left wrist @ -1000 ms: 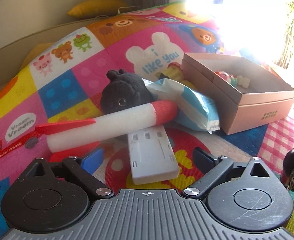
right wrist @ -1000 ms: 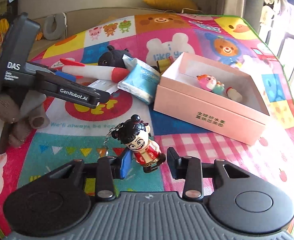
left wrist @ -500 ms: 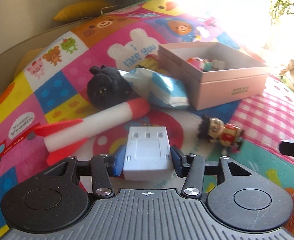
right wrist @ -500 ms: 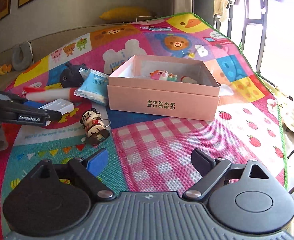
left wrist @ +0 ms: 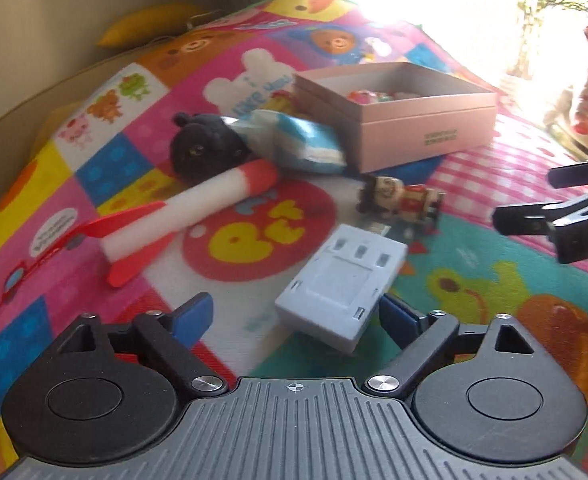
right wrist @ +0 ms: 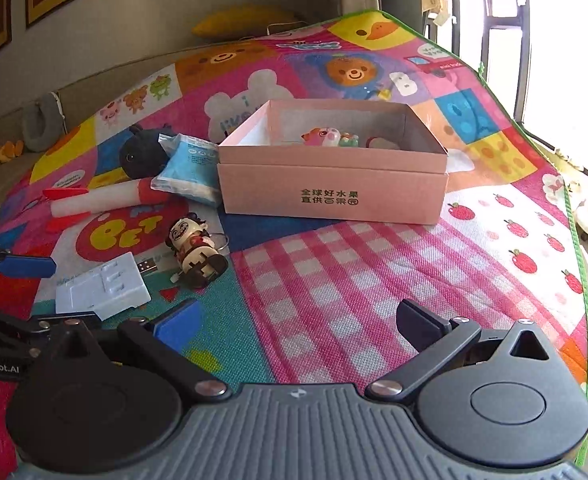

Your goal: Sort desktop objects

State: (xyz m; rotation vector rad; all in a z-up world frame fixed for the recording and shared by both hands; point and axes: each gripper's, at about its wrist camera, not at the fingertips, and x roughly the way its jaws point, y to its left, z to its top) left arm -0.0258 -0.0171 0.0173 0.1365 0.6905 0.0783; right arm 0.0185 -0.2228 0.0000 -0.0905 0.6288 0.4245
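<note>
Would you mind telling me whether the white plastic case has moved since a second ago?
Yes. The white plastic case lay against the foam rocket; now it lies apart from it, beside the doll keychain.

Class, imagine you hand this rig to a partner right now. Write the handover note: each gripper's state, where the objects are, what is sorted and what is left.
Left gripper: jaws have just been opening; the white plastic case lies between them, unpressed.
Right gripper: jaws have just been opening, nothing between them.
Done: small toys sit inside the pink box.
Left on the play mat: the case, doll keychain, foam rocket, black plush, blue tissue pack.
</note>
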